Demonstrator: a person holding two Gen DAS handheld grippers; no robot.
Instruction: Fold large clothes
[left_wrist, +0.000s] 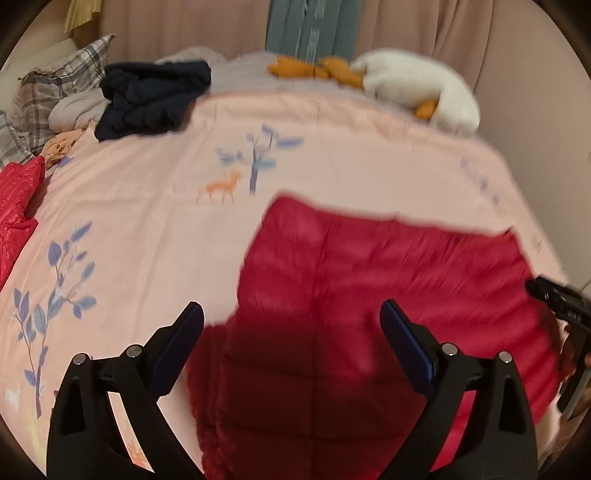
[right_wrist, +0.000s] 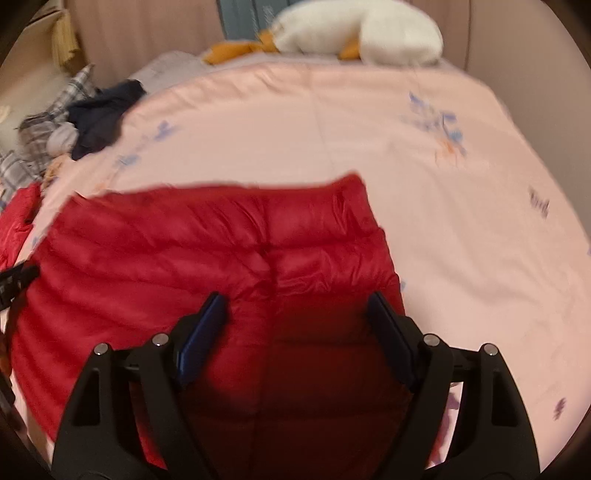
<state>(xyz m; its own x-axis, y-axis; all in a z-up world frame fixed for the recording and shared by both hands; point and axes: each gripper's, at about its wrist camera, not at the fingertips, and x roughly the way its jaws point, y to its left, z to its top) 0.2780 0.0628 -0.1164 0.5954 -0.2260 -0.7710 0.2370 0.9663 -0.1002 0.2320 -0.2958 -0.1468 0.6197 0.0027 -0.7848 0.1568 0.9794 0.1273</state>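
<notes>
Your left hand-held gripper (left_wrist: 291, 325) hangs nearest, its fingers spread wide with nothing between them, poised over the near left part of the red puffer jacket (left_wrist: 369, 314). Your right hand-held gripper (right_wrist: 297, 317) is likewise wide open and holds nothing, above the jacket's near right part; whether either gripper touches the fabric cannot be told through the blur. In the left wrist view the right gripper's black body shows at the right edge, beside the jacket.

The red puffer jacket (right_wrist: 207, 258) lies flat on the bed (left_wrist: 147, 221), on the near side, its quilted panels running across and a centre seam running away from you. Its far edge is fairly straight, with bare pink cover beyond it.

The bed's pink cover carries a printed blue tree and an orange animal just past the jacket, and blue leafy sprigs on the near left. At the left edge sits another red quilted garment (left_wrist: 16, 206). Farther off on the left, a dark navy garment (left_wrist: 151, 99) lies bundled beside a plaid pillow (left_wrist: 55, 92). At the far right edge of the bed rests a white plush goose (left_wrist: 417, 92) with orange feet, against a beige curtain (left_wrist: 480, 37).
</notes>
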